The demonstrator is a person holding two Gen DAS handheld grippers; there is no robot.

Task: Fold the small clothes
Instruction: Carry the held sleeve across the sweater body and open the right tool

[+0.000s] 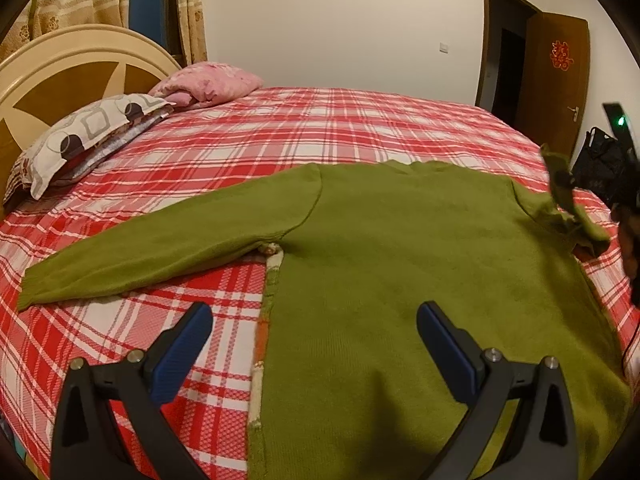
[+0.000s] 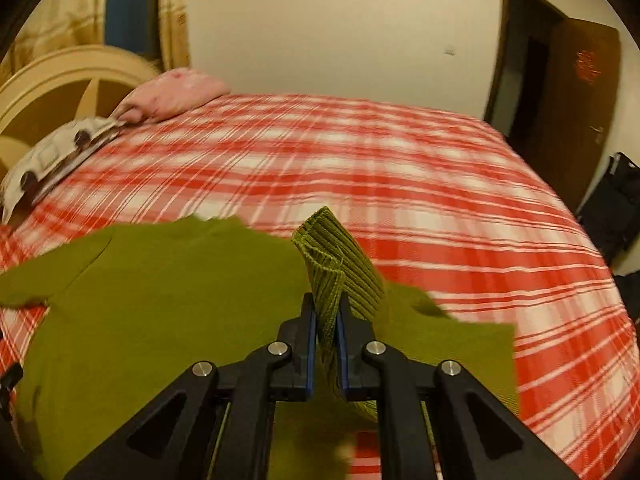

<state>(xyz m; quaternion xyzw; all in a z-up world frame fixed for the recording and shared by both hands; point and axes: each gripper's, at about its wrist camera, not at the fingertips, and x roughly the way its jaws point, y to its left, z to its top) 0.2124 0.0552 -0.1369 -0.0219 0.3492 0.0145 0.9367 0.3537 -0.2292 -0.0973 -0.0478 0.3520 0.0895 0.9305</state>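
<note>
A small olive-green sweater [image 1: 400, 280] lies back-up on the plaid bed, its left sleeve [image 1: 160, 240] stretched out flat toward the pillows. My left gripper [image 1: 314, 316] hovers open over the sweater's lower left edge, touching nothing. My right gripper [image 2: 329, 312] is shut on the ribbed cuff [image 2: 340, 256] of the other sleeve, which stands up between the blue pads above the sweater body [image 2: 160, 300]. In the left wrist view that gripper [image 1: 562, 184] holds the lifted sleeve at the far right.
The red and white plaid bedspread [image 1: 360, 128] stretches beyond the sweater. Patterned and pink pillows [image 1: 92, 132] lie by the headboard [image 1: 60, 72] at upper left. A dark bag [image 2: 616, 208] and a brown door [image 1: 556, 80] stand to the right of the bed.
</note>
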